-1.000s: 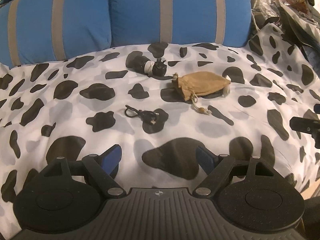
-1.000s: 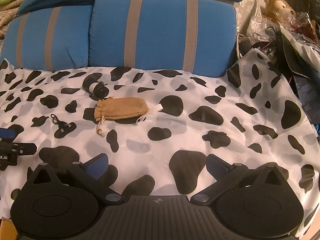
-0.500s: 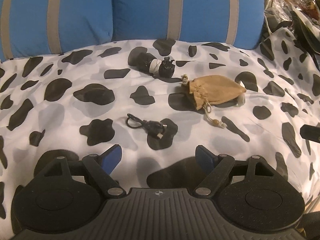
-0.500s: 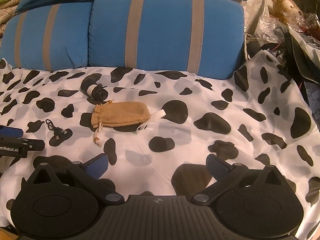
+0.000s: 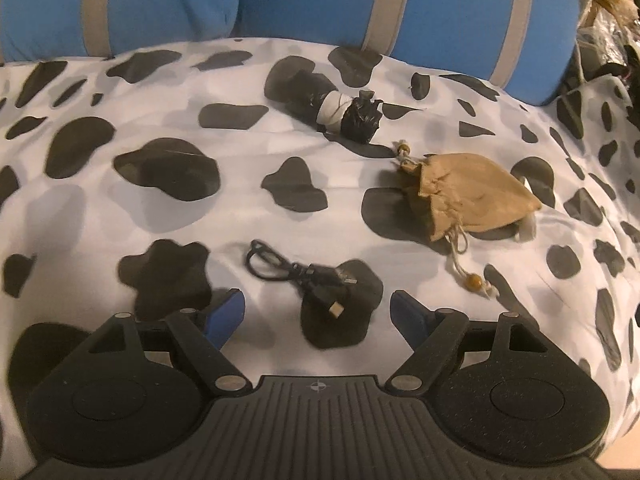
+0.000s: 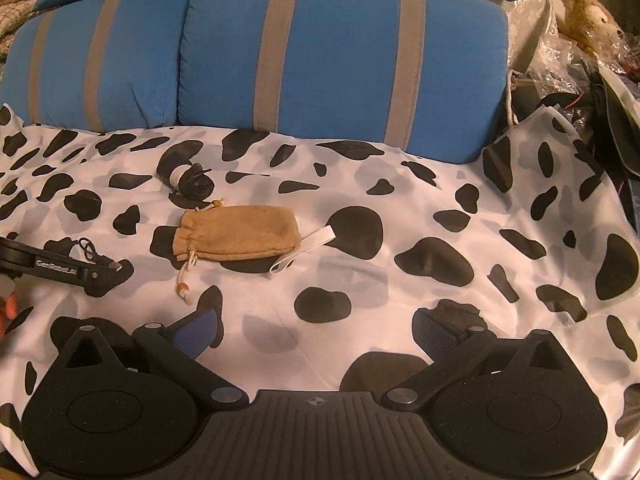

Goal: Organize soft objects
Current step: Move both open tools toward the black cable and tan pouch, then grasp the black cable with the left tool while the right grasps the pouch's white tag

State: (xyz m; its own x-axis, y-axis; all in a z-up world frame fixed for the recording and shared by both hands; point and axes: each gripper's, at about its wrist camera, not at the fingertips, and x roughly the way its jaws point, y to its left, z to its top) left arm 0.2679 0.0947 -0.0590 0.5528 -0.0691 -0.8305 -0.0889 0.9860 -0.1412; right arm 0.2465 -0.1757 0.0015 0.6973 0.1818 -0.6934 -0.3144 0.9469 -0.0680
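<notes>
The left gripper [image 5: 318, 312] stands wide and empty above the thin black cable [image 5: 298, 274]. The cable lies flat on the soft spotted sheet [image 5: 120, 208], so the fingers may pinch cloth with it. The right gripper [image 6: 316, 330] is wide too, holding nothing.

Tan drawstring pouch [image 6: 239, 234] lies flat, cinched, beside coiled black cable [image 5: 298, 274].

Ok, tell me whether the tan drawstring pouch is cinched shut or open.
Shut: the tan pouch lies flat with its neck gathered into tight puckers and the beaded cord trailing loose.
</notes>
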